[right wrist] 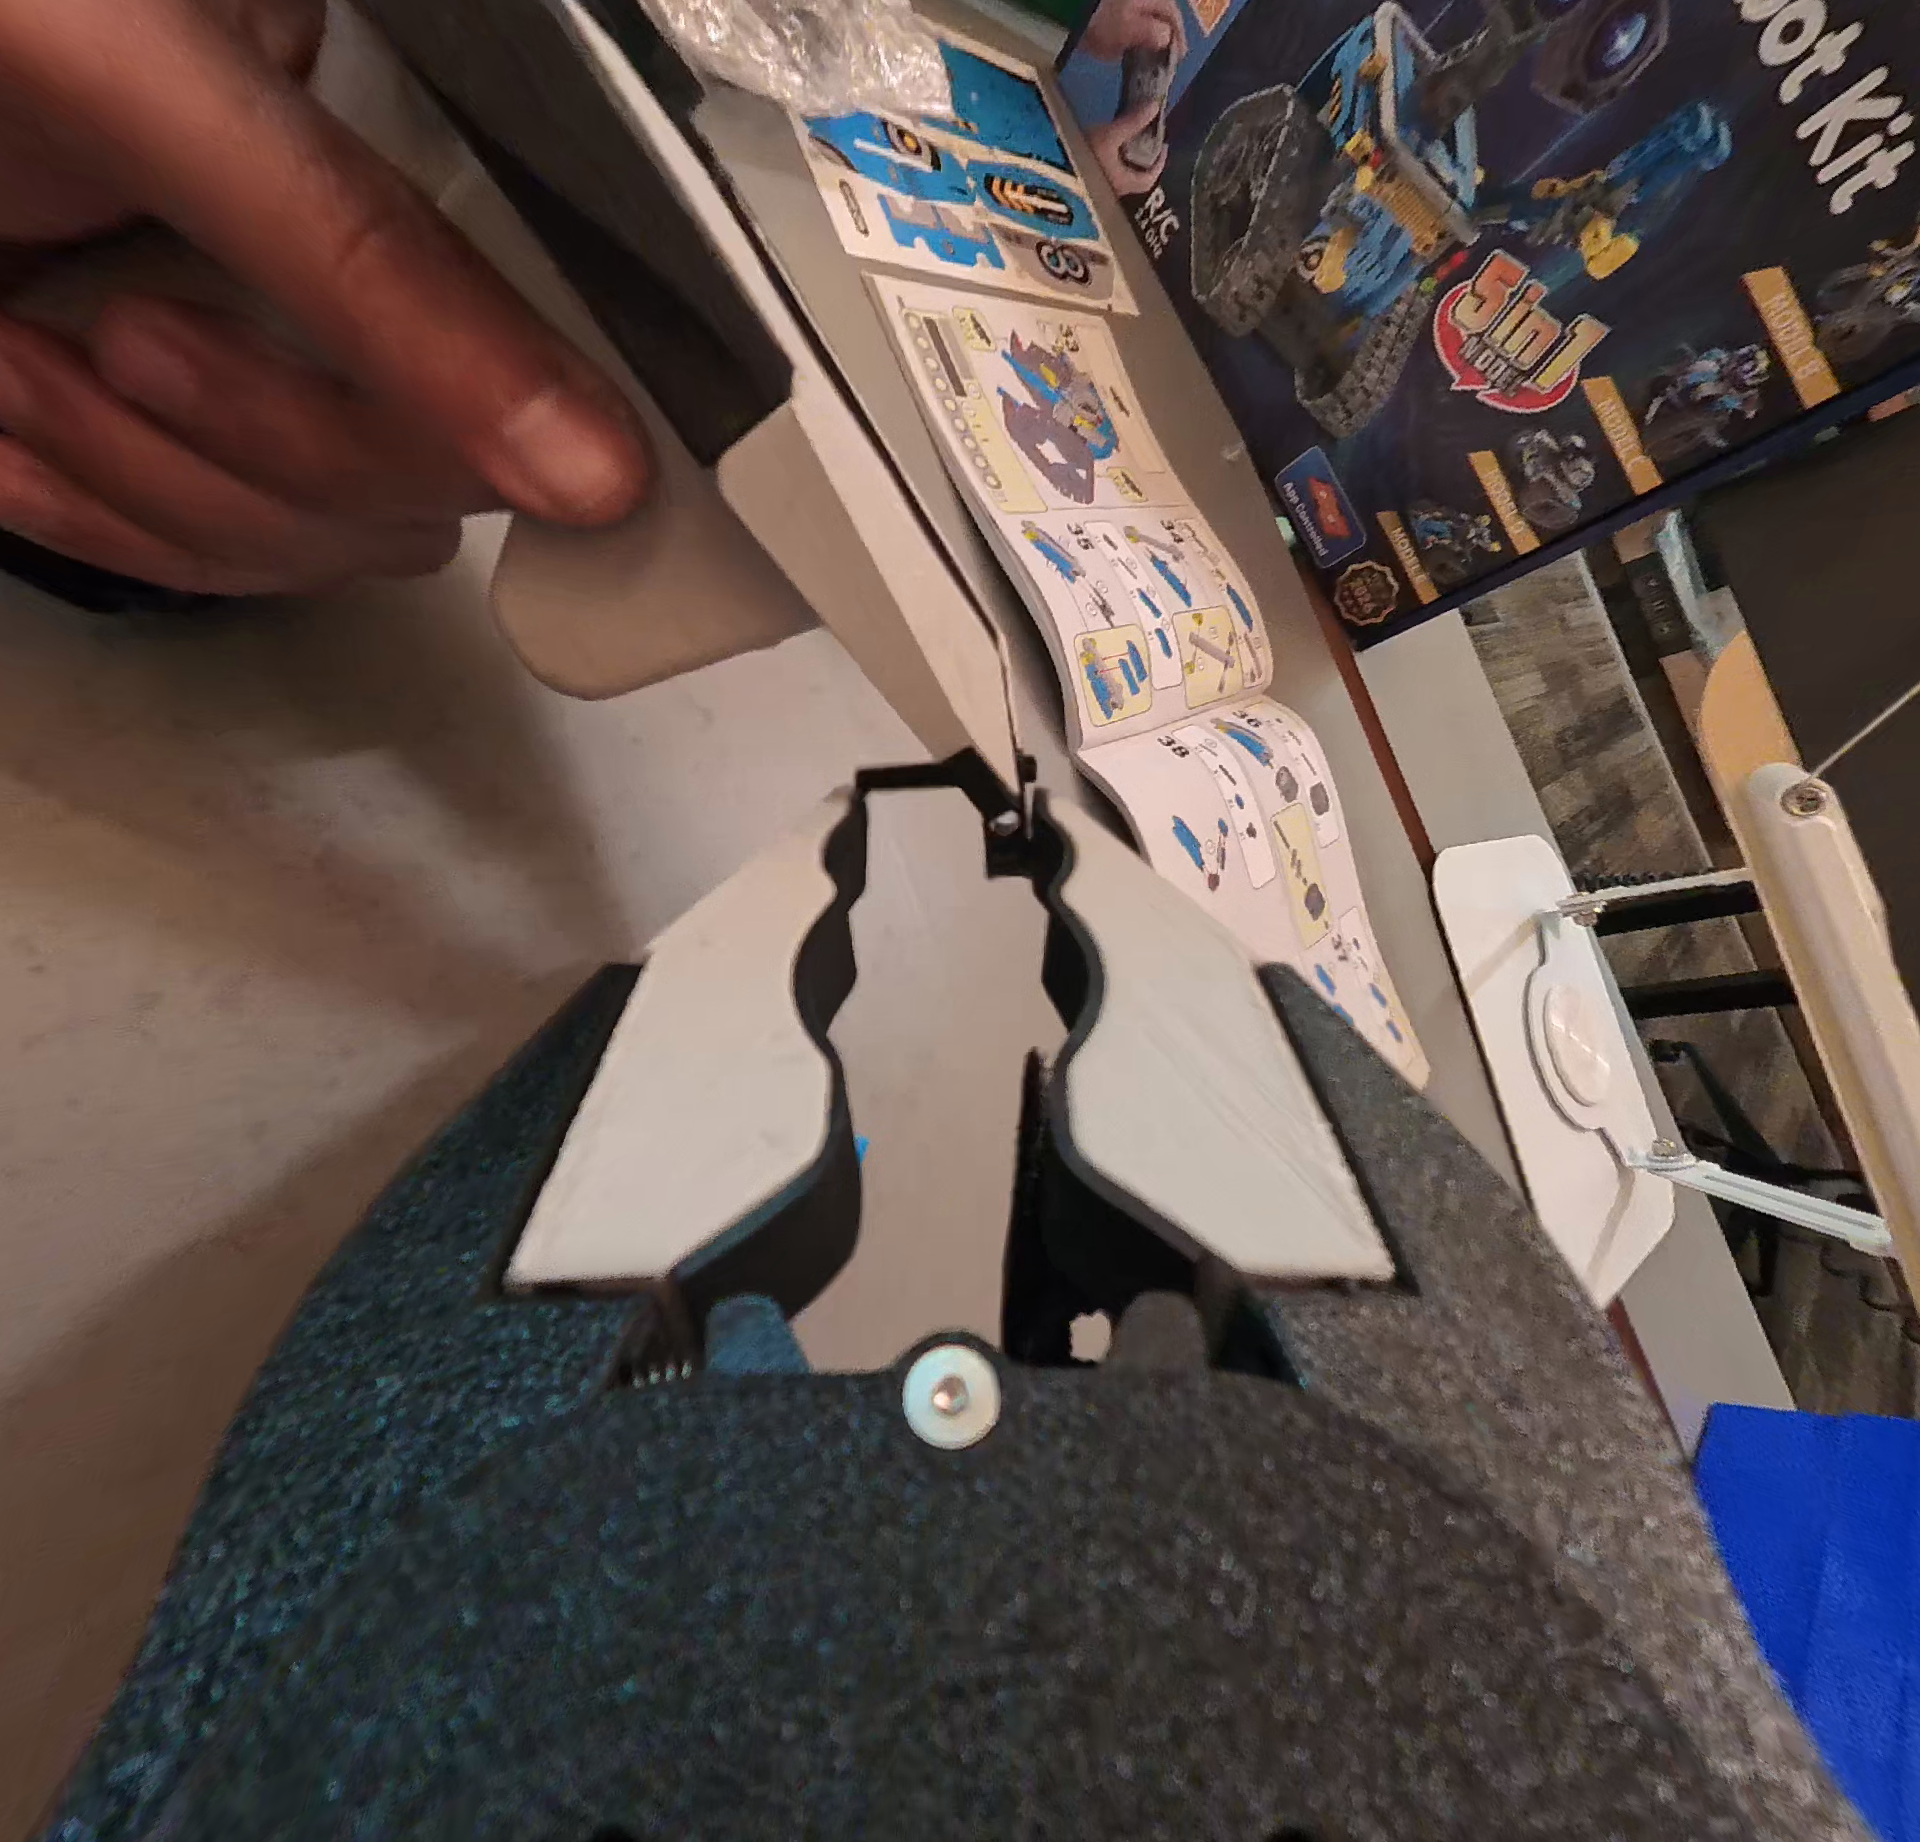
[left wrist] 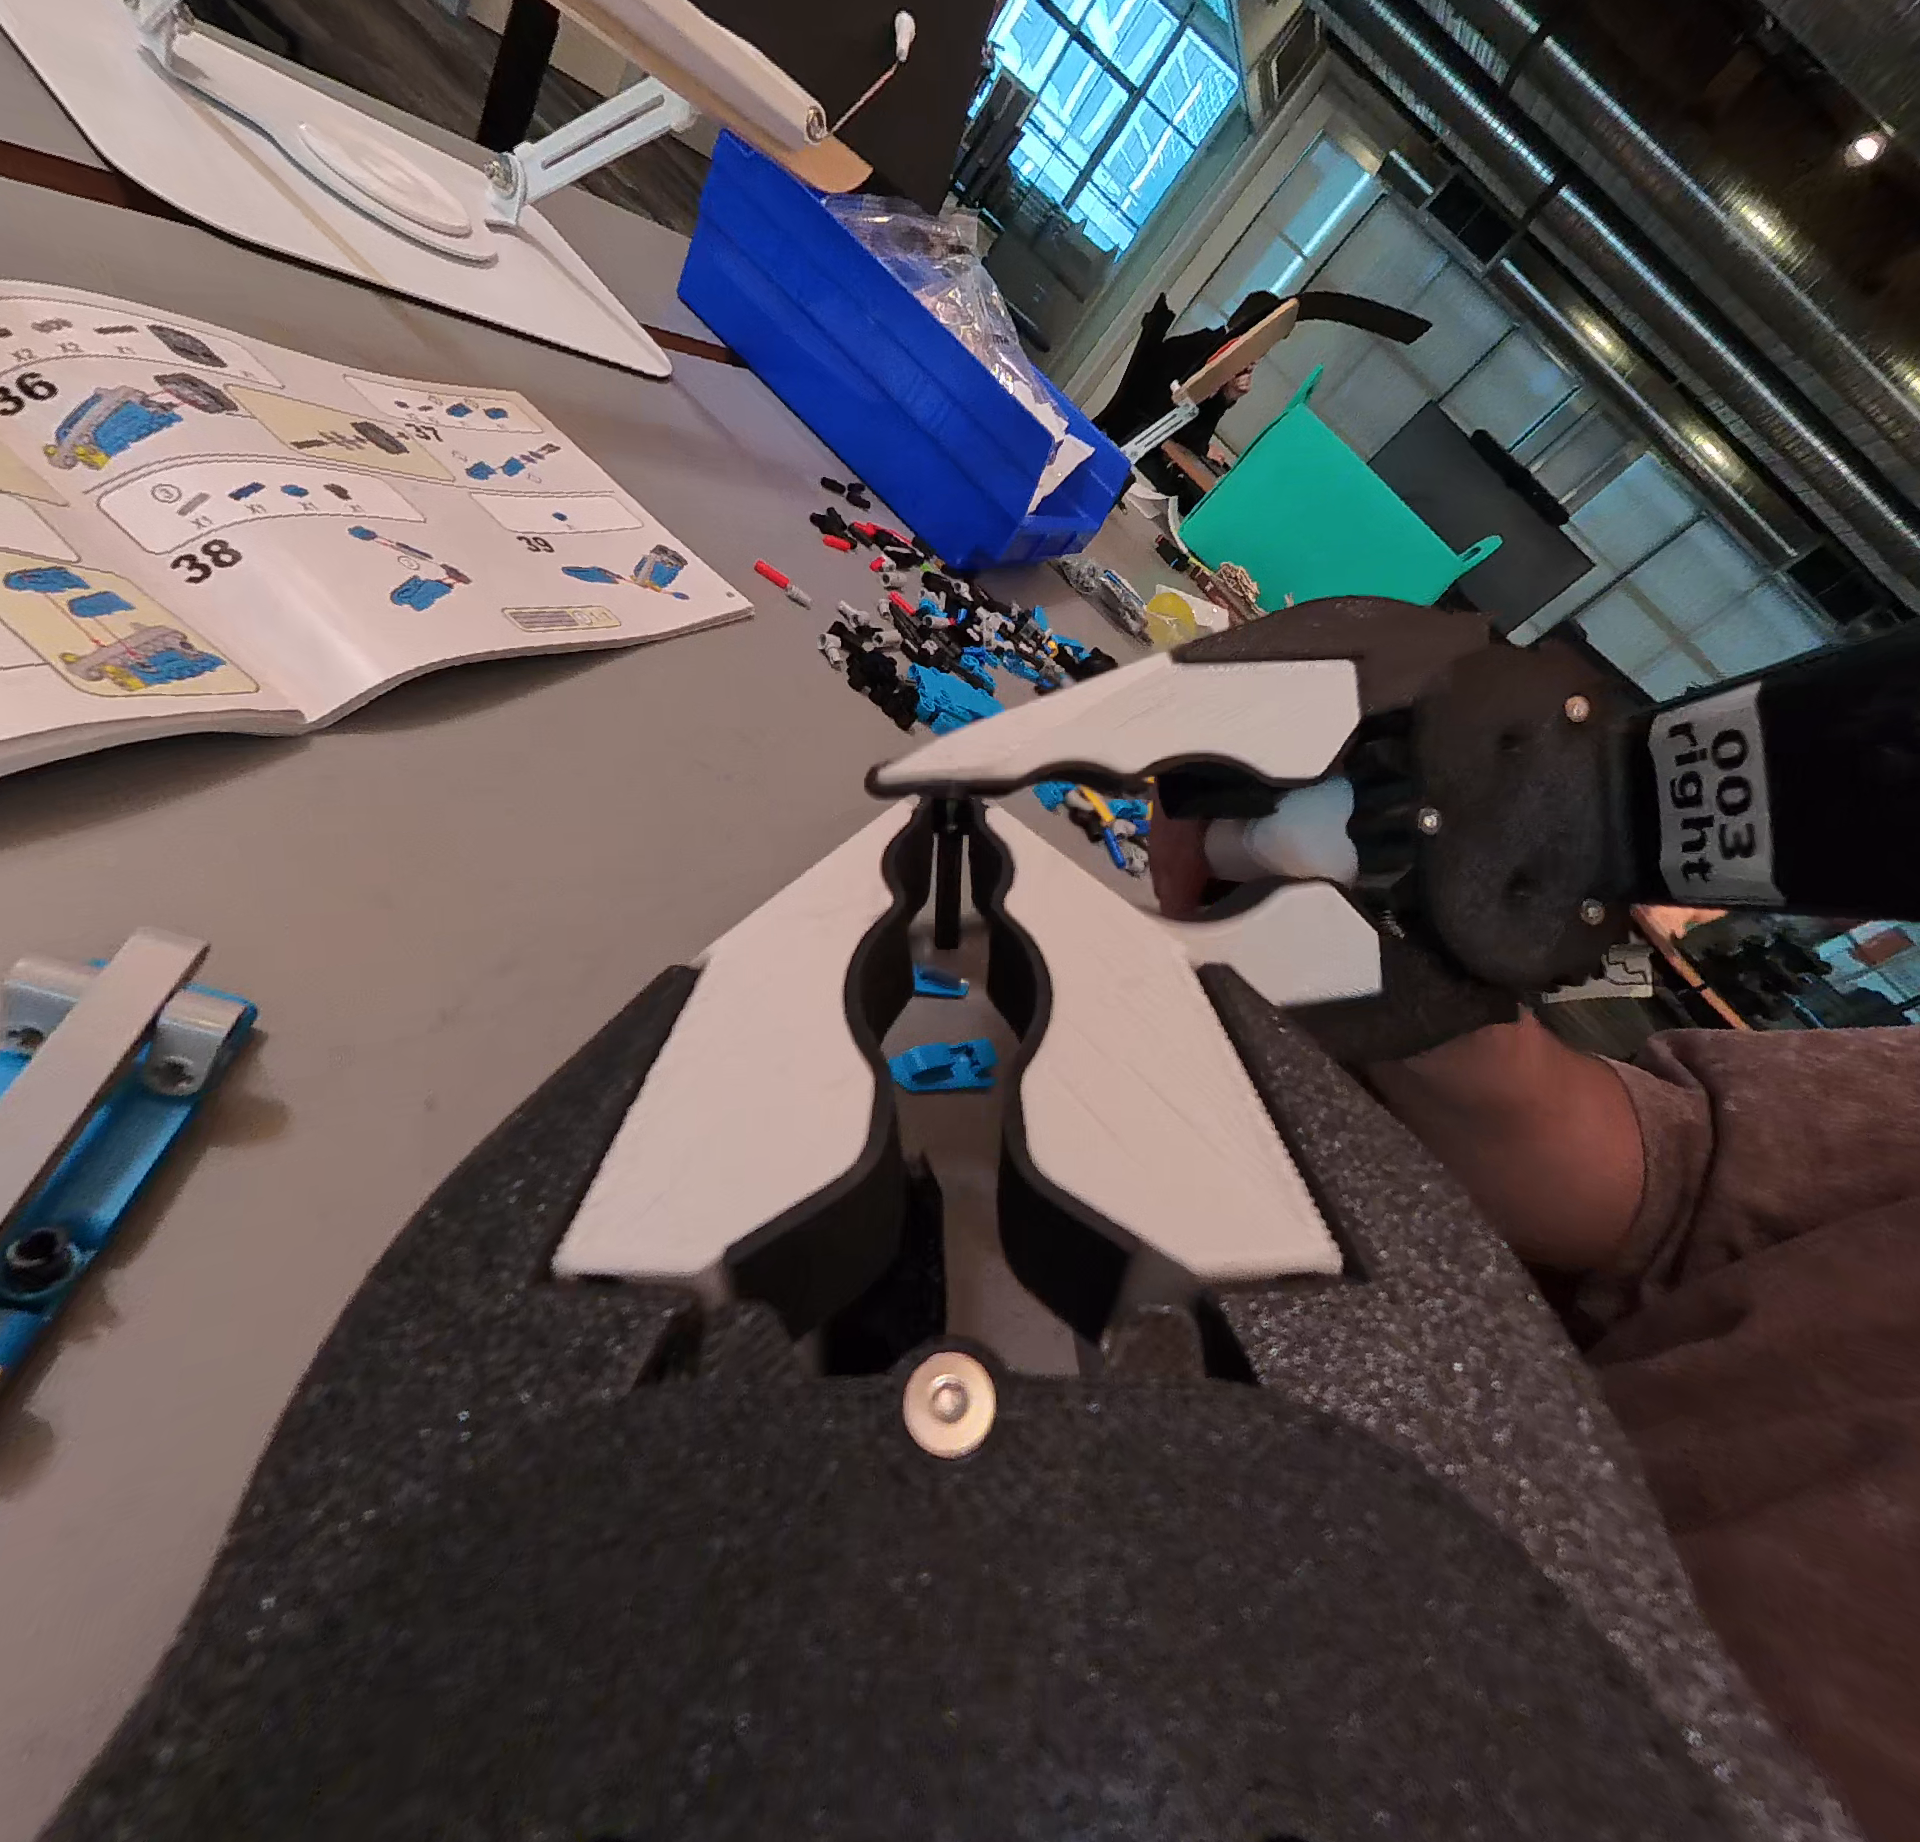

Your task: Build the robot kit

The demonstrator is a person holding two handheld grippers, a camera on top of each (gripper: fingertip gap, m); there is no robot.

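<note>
My left gripper [left wrist: 945, 821] is shut on a short black pin [left wrist: 948, 883] and holds it upright above the grey table [left wrist: 520, 909]. My right gripper [right wrist: 945, 800] comes in from the right with its jaws a little apart. Its upper finger [left wrist: 1122, 722] touches the pin's top end. In the right wrist view the pin [right wrist: 1005, 836] sits just inside the right finger [right wrist: 1143, 1013], clear of the other. The left gripper's finger [right wrist: 883, 597] reaches down to it, held by a hand [right wrist: 312, 338]. Two small blue pieces [left wrist: 940, 1065] lie under the left gripper.
An open instruction booklet [left wrist: 312, 545] lies at the left, also in the right wrist view [right wrist: 1164, 587]. Nearby are a pile of small blue and black parts [left wrist: 935, 639], a blue bin [left wrist: 883, 358], a blue-and-grey assembly [left wrist: 94, 1096], a white stand base [left wrist: 343, 161], a kit box [right wrist: 1507, 234] and a sticker sheet [right wrist: 966, 192]. The grippers are tip to tip, or close to it.
</note>
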